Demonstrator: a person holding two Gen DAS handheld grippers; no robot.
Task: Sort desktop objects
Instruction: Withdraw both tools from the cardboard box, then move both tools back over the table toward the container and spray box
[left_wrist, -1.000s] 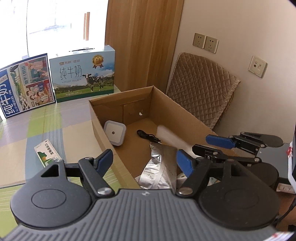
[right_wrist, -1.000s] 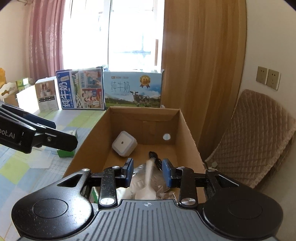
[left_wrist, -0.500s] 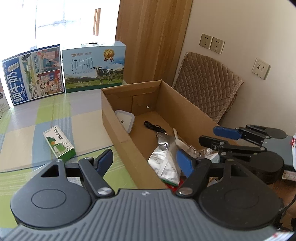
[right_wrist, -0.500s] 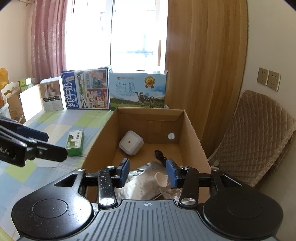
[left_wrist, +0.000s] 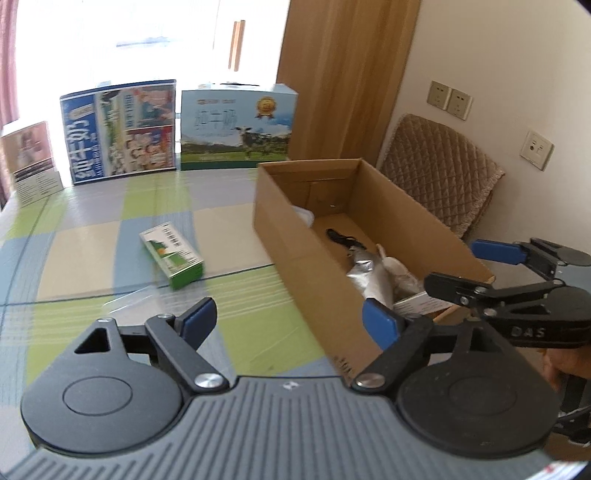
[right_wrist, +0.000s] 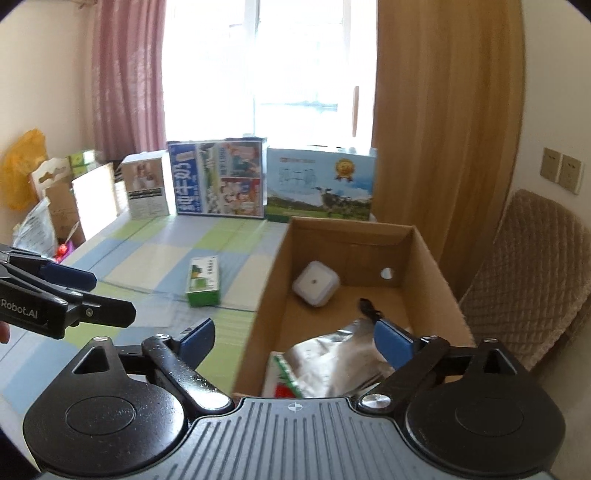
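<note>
Both views have swung since a second ago: the left wrist camera now takes in far more of the tabletop (left_wrist: 92, 229) and the green carton (left_wrist: 171, 254), which earlier sat at the frame's lower left edge, while the white spoon-like piece that stood between the right jaws then now lies in the cardboard box (right_wrist: 428, 266).

Left hand-held gripper (left_wrist: 291, 317) has its jaws opening wide over the tabletop's near part, nothing between them. Right hand-held gripper (right_wrist: 291, 339) is also opening wide, its blue pads clear of the box contents below.

Checked cloth in pale green, blue and cream covers the tabletop, under what looks like a clear sheet. At centre-left of both views the green carton lies flat on it, apart from the box. The open box fills the right-centre; inside it are a white square device (right_wrist: 316, 284) at the far end, a black cable (right_wrist: 369, 308), and a silver foil pouch (right_wrist: 332, 362) at the near end.

Along the far edge stand two milk cartons (right_wrist: 218, 181) (right_wrist: 321, 184) and a smaller white box (right_wrist: 146, 188). Behind them a bright window (right_wrist: 258, 66) glares, with a pink curtain (right_wrist: 125, 74) at upper left and a wood panel (right_wrist: 443, 110) at right. A quilted chair back (right_wrist: 532, 273) sits at right, below wall sockets (right_wrist: 561, 170).
</note>
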